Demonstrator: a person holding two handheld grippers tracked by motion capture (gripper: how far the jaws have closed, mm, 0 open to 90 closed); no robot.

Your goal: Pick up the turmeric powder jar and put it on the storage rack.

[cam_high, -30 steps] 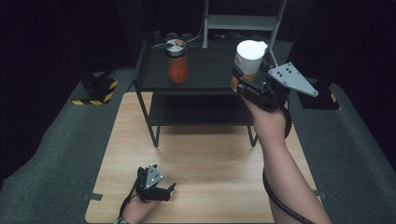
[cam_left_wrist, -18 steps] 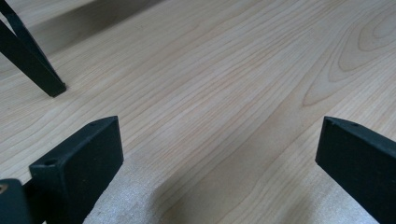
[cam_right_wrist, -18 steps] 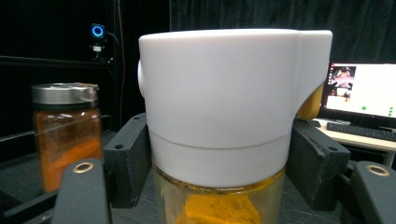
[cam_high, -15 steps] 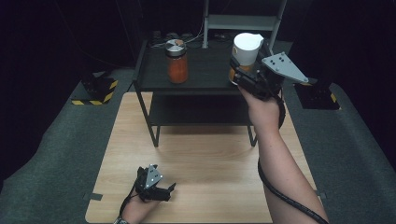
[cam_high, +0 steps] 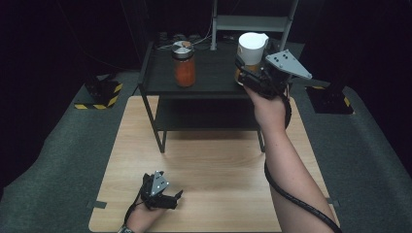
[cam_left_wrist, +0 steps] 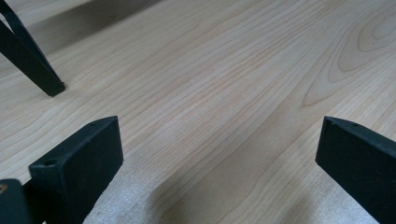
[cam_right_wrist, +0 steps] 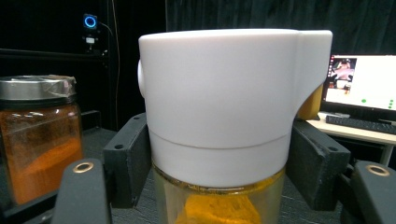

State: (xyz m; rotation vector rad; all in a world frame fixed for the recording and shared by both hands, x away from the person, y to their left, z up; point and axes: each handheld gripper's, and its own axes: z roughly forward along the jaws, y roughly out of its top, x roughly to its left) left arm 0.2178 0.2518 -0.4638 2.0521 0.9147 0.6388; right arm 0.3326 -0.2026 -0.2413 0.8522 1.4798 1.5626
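High view: the right gripper point(cam_high: 245, 73) is raised at the right end of the black shelf unit point(cam_high: 155, 77), level with its top board. Its jaws are clamped on the white-lidded container point(cam_high: 250, 53), which stands at the right end of that board. The grey three-cornered plate sits on top of the gripper, and the cable trails down along the forearm. The jar of orange powder point(cam_high: 183, 64), with a metal lid, stands upright on the same board, left of the container and well apart from it. The left gripper point(cam_high: 167, 199) rests low on the wooden table point(cam_high: 218, 165) at its near edge, left of centre, far from the shelf unit.

Left gripper view: the two black jaws stand wide apart with nothing between them. Bare wood grain lies below. A black shelf leg point(cam_left_wrist: 32, 65) meets the table at the far left.

Right gripper view: both jaw pads press on the container point(cam_right_wrist: 224, 116), one at each side, just below the white lid where the clear body begins. Yellow-orange contents show through the clear wall. The jar of orange powder point(cam_right_wrist: 39, 135) stands to the left, not touching. A lit monitor point(cam_right_wrist: 359, 84) stands at the far right.
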